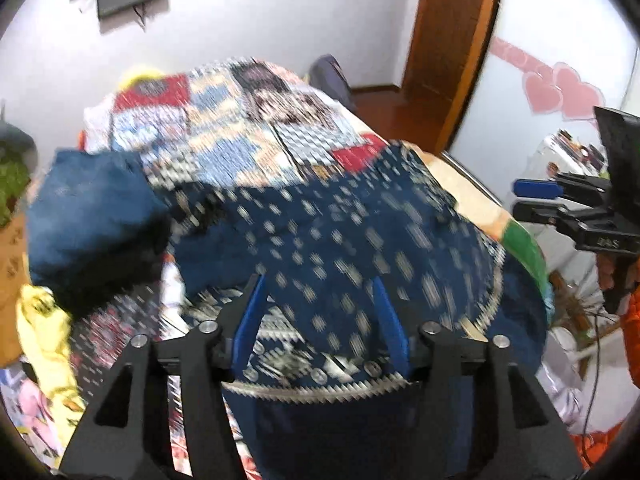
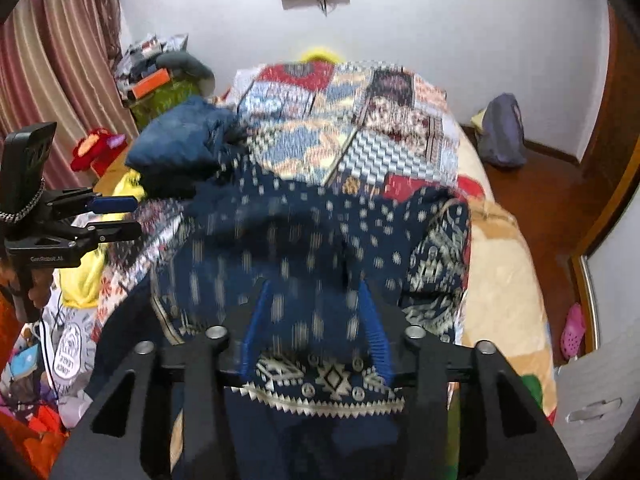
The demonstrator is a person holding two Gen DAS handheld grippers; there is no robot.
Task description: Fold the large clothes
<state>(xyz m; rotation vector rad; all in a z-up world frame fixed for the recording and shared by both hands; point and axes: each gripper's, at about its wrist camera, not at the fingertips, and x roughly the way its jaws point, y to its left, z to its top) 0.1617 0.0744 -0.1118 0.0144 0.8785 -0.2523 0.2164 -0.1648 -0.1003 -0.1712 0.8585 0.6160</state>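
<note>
The large garment, a navy cloth with pale dots and a patterned zigzag border, lies spread across the near half of the bed. It covers the patchwork quilt from centre frame toward 6 o'clock in both wrist views. Both views are motion-blurred, so fine creases cannot be read.

The left gripper is positioned above the near hem with its jaws wide. Cloth is visible between and below the blue fingers, but no fold of it is pinched. The right gripper is in the same condition: jaws wide, border band visible beneath them at 6 o'clock, nothing held. Each gripper also appears side-on at the edge of the other's view, again with jaws parted.

Assessment of progress: early. The garment appears laid out rather than folded. In the right wrist view, a section at 3 o'clock is doubled over, showing the ornate border face up; whether this is a deliberate first fold or a loose drape cannot be determined. No compact, squared stack is present.

A dark blue bundle rests at 9 o'clock on the bed, beside the garment's far left corner. It may be a finished item, but this is uncertain.

Remaining, by judgement: grip the near hem at both corners, then carry out the main folds.
</note>
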